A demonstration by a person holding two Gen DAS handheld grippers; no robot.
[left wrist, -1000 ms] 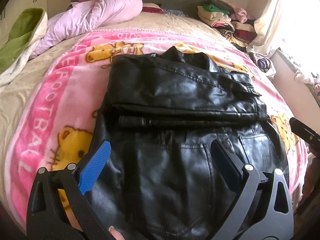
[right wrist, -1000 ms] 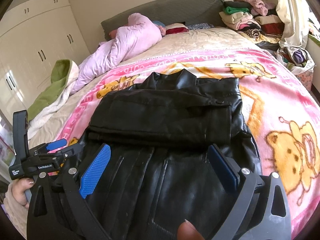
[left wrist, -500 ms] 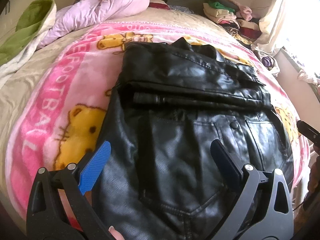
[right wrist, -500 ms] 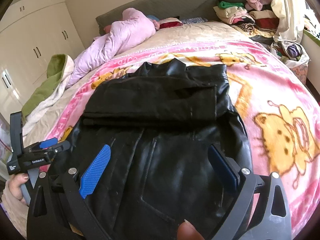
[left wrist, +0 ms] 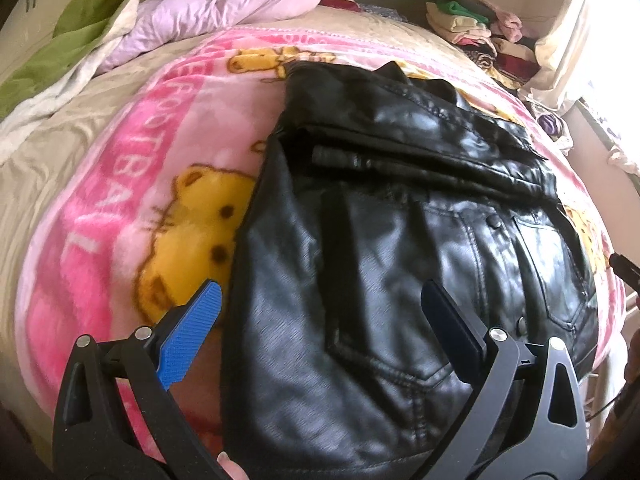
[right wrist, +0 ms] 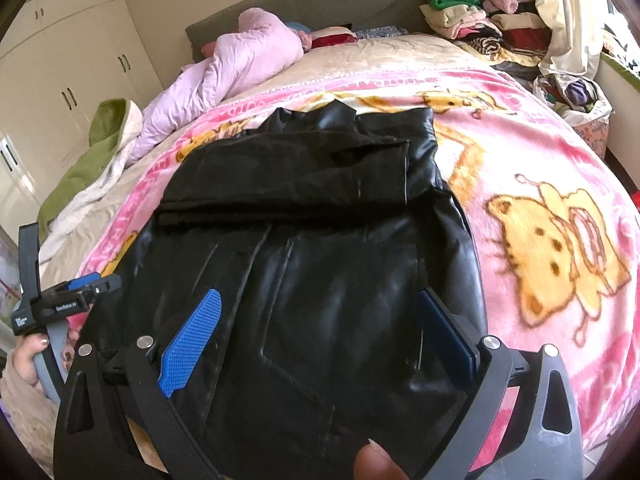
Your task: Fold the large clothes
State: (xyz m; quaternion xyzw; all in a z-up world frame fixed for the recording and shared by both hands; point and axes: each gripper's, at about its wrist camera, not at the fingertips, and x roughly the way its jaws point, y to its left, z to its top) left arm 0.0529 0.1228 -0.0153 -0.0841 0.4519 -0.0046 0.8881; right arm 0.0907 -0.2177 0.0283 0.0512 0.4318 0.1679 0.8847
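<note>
Two wrist views, close over the bed's near edge

Both face the headboard (right wrist: 304, 4) and share the black jacket (left wrist: 392, 248) on the pink blanket (right wrist: 540, 184).

Black leather on a pink cartoon blanket

The jacket (left wrist: 400, 280) is glossy black with dark metal snaps; the blanket (right wrist: 540, 184) under it is pink with yellow-orange cartoon cats and pale lettering along its border. The bed sheet (right wrist: 400, 52) beyond is beige, the bundled quilt (right wrist: 240, 60) pale lilac, and a green towel (left wrist: 64, 48) has a white underside. Both the left gripper (left wrist: 320, 320) and the right gripper (right wrist: 318, 320) are black with blue ribbed pads. The headboard (right wrist: 320, 4) is grey-green, the wardrobe (right wrist: 60, 60) cream, and the clothes pile (right wrist: 480, 16) mixes green, cream, pink and dark red.
</note>
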